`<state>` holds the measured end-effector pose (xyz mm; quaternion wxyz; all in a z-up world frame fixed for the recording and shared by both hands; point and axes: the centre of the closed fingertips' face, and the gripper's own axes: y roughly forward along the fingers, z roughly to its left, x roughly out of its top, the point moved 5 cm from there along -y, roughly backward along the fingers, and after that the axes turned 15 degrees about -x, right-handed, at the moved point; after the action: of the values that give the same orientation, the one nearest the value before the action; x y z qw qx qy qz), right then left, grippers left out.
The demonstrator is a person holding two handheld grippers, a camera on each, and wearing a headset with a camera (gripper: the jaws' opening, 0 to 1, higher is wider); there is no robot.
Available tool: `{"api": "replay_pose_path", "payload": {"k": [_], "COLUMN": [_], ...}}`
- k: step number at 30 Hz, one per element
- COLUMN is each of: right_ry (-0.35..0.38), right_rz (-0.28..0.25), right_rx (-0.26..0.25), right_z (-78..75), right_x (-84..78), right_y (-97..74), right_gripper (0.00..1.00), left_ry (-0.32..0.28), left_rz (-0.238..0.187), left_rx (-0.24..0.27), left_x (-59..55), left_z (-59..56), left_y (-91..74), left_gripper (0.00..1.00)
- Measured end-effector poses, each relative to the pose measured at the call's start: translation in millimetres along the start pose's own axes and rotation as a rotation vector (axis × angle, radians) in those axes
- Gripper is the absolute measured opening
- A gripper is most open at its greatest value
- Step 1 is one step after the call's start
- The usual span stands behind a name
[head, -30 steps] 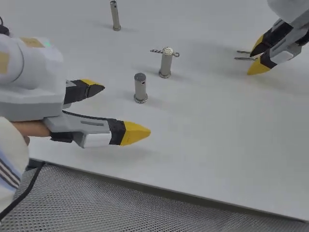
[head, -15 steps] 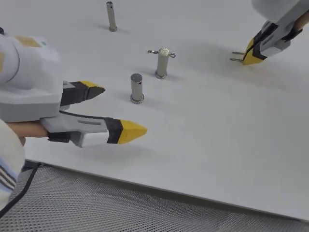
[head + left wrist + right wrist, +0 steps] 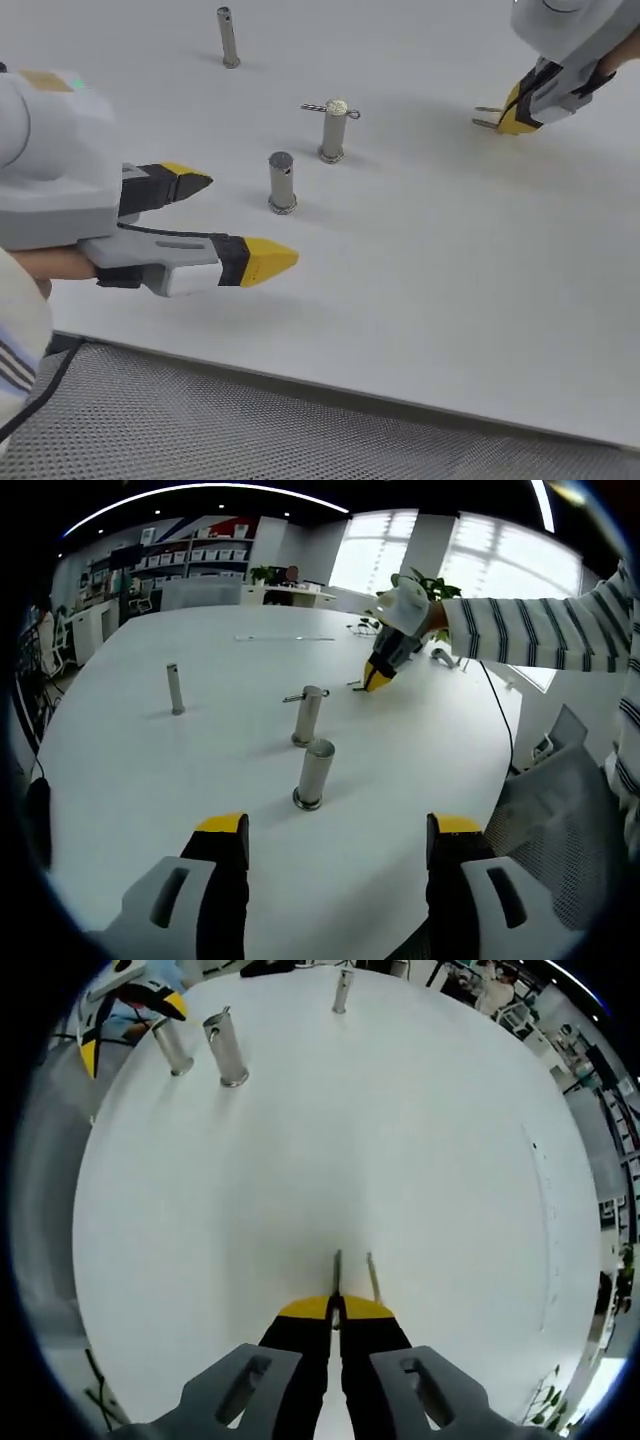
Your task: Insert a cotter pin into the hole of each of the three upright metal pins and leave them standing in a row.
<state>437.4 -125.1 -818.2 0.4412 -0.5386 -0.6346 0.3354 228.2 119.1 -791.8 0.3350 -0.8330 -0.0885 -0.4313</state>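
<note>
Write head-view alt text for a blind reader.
Three upright metal pins stand on a white table; the middle pin holds an inserted cotter pin. At far right the right gripper is shut on a loose cotter pin, and the open left gripper hovers beside the nearest pin.

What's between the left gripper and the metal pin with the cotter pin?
One bare upright metal pin, seen in the left gripper view.

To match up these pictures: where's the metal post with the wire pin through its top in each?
Head view: the pinned post stands upper centre.
Left gripper view: pinned post near the middle.
Right gripper view: pinned post upper left.
Shared landmark: the bare post beside it.
</note>
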Motion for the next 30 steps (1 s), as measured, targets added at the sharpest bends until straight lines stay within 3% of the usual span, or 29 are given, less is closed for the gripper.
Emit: {"api": "replay_pose_path", "payload": {"k": [8, 11, 15, 30], "right_ry": [-0.014, -0.005, 0.008, 0.025], "right_rz": [0.003, -0.001, -0.016, -0.097], "right_rx": [-0.023, -0.034, -0.053, -0.154], "right_z": [9.2, 10.7, 15.2, 29.6], "right_x": [-2.1, -3.6, -4.2, 1.4], "right_y": [-6.0, -10.9, -20.2, -51.7], "right_gripper": [0.02, 0.02, 0.02, 0.02], "left_ry": [0.040, 0.045, 0.063, 0.081], "left_rz": [-0.008, -0.011, 0.003, -0.018], "left_rx": [0.008, -0.004, -0.004, -0.003], "left_x": [4.9, 7.0, 8.8, 24.8], "left_z": [-1.3, -3.3, -3.4, -3.9], "left_y": [-1.5, -2.0, -2.1, -1.4], "left_gripper": [0.72, 0.67, 0.65, 0.63]}}
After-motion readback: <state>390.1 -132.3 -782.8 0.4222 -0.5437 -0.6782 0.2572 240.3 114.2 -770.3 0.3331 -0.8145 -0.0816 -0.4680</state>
